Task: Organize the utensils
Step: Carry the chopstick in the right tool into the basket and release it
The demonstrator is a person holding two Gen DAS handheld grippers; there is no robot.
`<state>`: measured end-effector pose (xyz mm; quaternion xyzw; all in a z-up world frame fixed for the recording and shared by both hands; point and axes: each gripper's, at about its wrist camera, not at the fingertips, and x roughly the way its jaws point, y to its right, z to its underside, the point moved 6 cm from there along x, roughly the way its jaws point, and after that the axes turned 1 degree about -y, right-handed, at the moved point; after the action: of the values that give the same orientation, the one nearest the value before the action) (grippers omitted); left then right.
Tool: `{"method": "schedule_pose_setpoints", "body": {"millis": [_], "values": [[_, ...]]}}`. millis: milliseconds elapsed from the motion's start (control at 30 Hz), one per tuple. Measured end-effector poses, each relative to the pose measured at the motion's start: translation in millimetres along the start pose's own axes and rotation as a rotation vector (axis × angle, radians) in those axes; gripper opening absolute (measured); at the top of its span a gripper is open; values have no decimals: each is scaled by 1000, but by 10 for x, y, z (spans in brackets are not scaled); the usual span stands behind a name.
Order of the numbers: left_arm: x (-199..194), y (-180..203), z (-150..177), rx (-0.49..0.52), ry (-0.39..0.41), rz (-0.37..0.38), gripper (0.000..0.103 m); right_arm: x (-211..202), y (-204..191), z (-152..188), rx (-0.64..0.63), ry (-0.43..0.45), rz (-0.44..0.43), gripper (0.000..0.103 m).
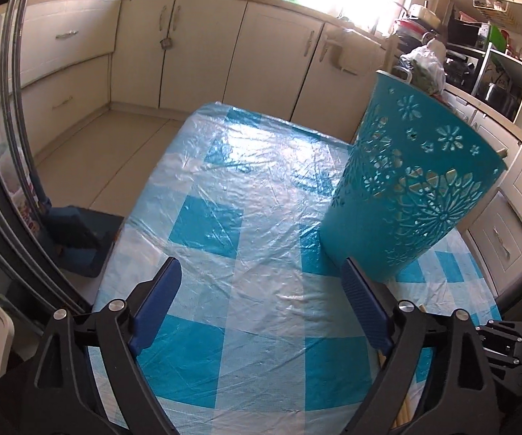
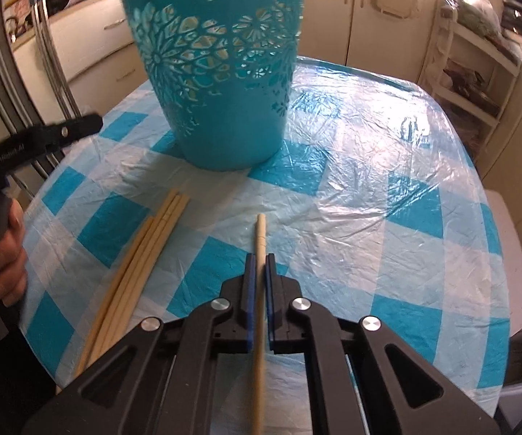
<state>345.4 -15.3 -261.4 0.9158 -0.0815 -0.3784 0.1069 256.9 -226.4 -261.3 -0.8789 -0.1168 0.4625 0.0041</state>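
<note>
A teal plastic holder with cut-out flower patterns [image 2: 221,72] stands upright on the blue-and-white checked tablecloth [image 2: 369,199]; it also shows at the right of the left wrist view [image 1: 417,181]. My right gripper [image 2: 260,259] is shut on one pale wooden chopstick [image 2: 260,239], held along the fingers above the table, in front of the holder. Several more chopsticks [image 2: 141,250] lie bundled on the cloth to its left. My left gripper [image 1: 261,272] is open and empty, to the left of the holder; it shows at the left edge of the right wrist view [image 2: 61,132].
The table sits in a kitchen with cream cabinets [image 1: 203,47] behind. A cluttered counter [image 1: 478,58] and shelves [image 2: 471,83] stand to the right. A dark blue object [image 1: 79,239] sits on the floor left of the table.
</note>
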Motion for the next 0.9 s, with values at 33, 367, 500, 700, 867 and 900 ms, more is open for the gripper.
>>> {"method": "schedule_pose_setpoints", "body": {"millis": [33,367,500,700,867,900], "values": [[25,-9,17,-7,-12,1,86,-47,29,-9,35,18,-28,6],[38,99,52,41,-27,-6,86,-762,81,-388,149,239,-173,6],[42,80,51,33,-30,-10,86,-1070,-25,-661,157,338,-228,6],[69,92,59,44,-41,-13,86,-1417,-184,-1226,139,494,-276,6],[64,77,59,35,-43,-9,86,-1570,-246,-1803,162,657,-248,6],[69,74,60,33,-43,-8,86,-1573,-246,-1899,170,684,-239,6]]}}
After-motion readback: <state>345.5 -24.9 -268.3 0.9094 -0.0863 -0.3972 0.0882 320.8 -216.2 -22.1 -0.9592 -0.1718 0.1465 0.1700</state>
